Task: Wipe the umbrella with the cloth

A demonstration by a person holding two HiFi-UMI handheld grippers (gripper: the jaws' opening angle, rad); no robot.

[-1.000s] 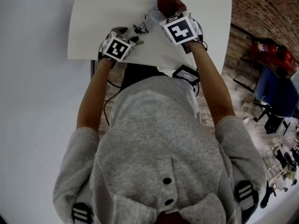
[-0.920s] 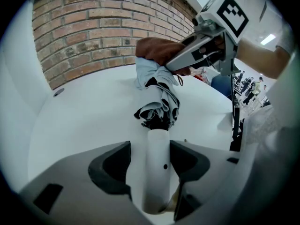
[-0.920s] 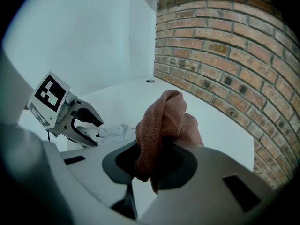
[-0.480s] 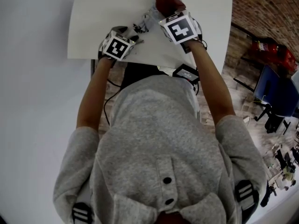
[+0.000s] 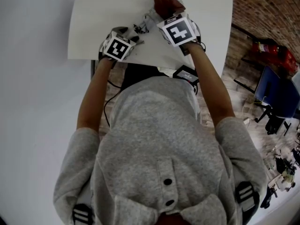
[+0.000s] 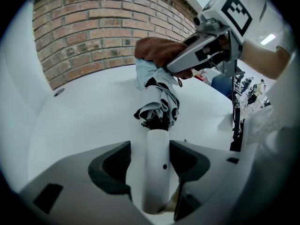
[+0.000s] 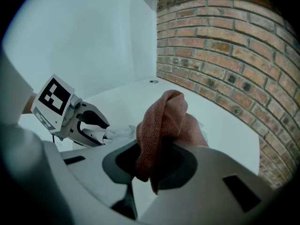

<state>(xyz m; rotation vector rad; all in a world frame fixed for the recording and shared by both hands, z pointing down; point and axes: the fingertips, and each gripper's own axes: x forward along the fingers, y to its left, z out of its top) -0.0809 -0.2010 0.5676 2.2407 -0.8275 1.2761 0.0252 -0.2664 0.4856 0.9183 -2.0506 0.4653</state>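
While the person in the grey hooded top (image 5: 159, 163) bends over the white table (image 5: 103, 13) that stands against the brick wall (image 6: 89, 32), both arms reach forward to its far side. Between the two grippers the folded umbrella (image 6: 158, 102) stretches low over the tabletop, its pale, dark-edged canopy bunched in loose folds. The left gripper (image 6: 157, 162) has its jaws closed snugly on the umbrella's white handle (image 6: 157, 182), which runs straight out between them toward the canopy. The right gripper (image 7: 154, 158) comes in from the opposite end, its jaws pinched on a reddish-brown cloth (image 7: 161, 121); the cloth rises in a crumpled wad and sits on the canopy's far end.
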